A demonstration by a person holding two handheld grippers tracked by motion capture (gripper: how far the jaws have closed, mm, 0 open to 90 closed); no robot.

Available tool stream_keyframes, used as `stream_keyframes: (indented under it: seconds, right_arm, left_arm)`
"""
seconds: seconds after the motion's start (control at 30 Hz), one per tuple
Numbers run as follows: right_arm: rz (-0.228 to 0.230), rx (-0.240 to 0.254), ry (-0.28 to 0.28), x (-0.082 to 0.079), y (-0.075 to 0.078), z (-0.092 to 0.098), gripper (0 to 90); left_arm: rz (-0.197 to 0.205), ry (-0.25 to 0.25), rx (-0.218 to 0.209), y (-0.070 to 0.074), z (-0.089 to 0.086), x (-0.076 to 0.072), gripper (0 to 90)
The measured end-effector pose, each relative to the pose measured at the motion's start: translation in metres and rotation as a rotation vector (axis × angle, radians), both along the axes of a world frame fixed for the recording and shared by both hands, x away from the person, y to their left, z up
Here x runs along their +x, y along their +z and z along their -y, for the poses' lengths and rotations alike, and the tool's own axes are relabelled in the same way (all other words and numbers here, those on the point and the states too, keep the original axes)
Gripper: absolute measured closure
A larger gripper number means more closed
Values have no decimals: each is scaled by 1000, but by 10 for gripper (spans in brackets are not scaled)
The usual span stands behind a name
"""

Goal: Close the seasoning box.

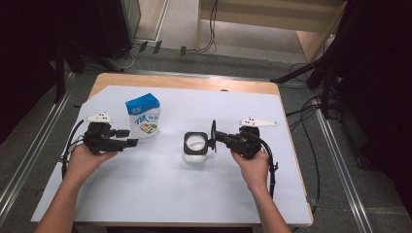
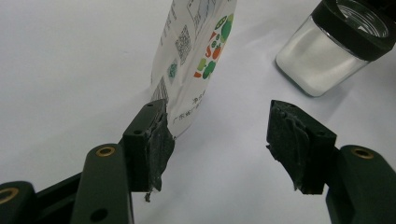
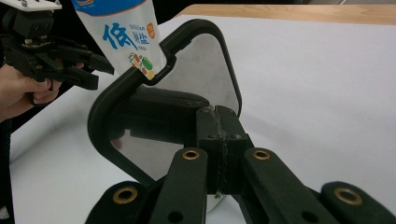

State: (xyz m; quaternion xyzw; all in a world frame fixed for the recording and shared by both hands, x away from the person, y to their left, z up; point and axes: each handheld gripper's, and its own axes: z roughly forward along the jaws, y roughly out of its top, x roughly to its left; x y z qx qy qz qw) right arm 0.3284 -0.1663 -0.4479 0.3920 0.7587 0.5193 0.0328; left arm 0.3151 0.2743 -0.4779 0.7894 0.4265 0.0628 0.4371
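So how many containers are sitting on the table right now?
2. A blue-topped salt bag stands upright at the left, just beyond the open left gripper. An uncovered glass jar of white powder sits near the centre, beside the right gripper, which grips its lid.

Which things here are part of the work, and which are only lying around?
Part of the work:
- salt bag
- jar
- lid, clamped in right gripper
- left gripper, open beside the bag

Lying around:
- floor cables
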Motion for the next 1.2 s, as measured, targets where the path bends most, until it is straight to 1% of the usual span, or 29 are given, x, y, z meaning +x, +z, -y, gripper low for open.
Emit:
stream_keyframes:
  seconds: [0.07,0.23,0.57,0.77,0.83,0.9,1.03,1.07,1.17,1.2]
  right_arm:
    - [0,-8,4,1,1,-2,900]
    - [0,11,8,6,1,-7,900]
    - [-9,15,23,9,-2,-13,900]
    - [-11,5,35,10,-5,-18,900]
    - [-5,2,43,10,-5,-19,900]
    - [-10,1,43,10,-5,-20,900]
    - [-3,-3,46,11,-6,-21,900]
    - [-2,-6,47,11,-6,-20,894]
    - [5,-7,40,11,-5,-18,809]
    - [4,-5,37,11,-5,-17,787]
  left_arm:
    - [-1,-1,0,0,0,0,394]
    - [-3,-2,3,0,-1,-1,395]
    - [-3,2,1,-1,-3,-1,394]
    - [-1,13,2,-1,-3,-2,394]
    - [-2,9,-1,-1,-4,-2,394]
    - [-2,7,-1,-1,-4,-2,394]
    - [0,9,-1,-2,-5,-3,394]
    - [1,8,2,-2,-5,-3,394]
    - [-1,7,3,-1,-5,-4,393]
    - [5,13,4,-1,-5,-4,391]
